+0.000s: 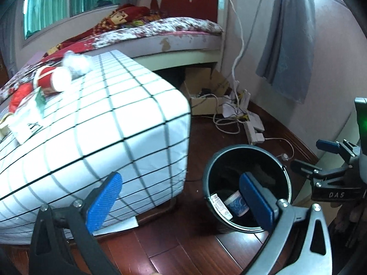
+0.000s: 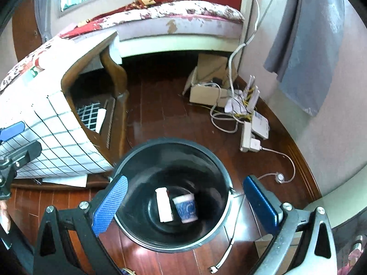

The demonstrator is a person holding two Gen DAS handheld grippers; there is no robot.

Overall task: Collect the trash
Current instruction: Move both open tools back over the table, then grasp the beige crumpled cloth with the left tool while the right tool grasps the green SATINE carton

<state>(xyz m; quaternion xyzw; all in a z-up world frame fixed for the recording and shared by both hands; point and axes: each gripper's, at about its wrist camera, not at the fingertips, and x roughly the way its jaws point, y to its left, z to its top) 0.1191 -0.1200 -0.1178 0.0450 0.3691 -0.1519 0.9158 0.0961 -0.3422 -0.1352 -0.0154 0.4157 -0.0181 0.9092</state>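
Nearest the right wrist camera, the right gripper (image 2: 185, 206) stands spread wide with nothing between its blue pads (image 2: 110, 204), poised over the mouth of the black bin (image 2: 142, 158) on the wooden floor (image 2: 160, 105). Down in the bin's bottom lie a blue-patterned paper cup (image 2: 185, 208) on its side and, touching it at its 9 o'clock, a white flat packet (image 2: 164, 205). The left gripper (image 1: 181, 201) is likewise released and empty, its right pad hanging over the bin's rim at about 5 o'clock of the opening, its left pad in front of the checked cloth (image 1: 103, 119). That cloth drapes a low table at 10 o'clock from the bin, and the trash not yet gathered sits on top: a red-and-white paper cup (image 1: 51, 80) lying on its side, a white crumpled wad (image 1: 76, 63) touching it at its 1 o'clock, and a red crumpled wrapper (image 1: 19, 96) with paper scraps at its 8 o'clock. All of it looks light and easily crushed; the cup is probably best pinched gently across its body near the stiffer rim, the wad squeezed anywhere, and the wrapper may slip unless taken at a bunched fold. Farther off, at 1 o'clock from the bin, a power strip (image 2: 248, 137) and tangled cables (image 2: 224, 119) lie by a cardboard box (image 2: 206, 91); beyond is the bed (image 1: 183, 32).
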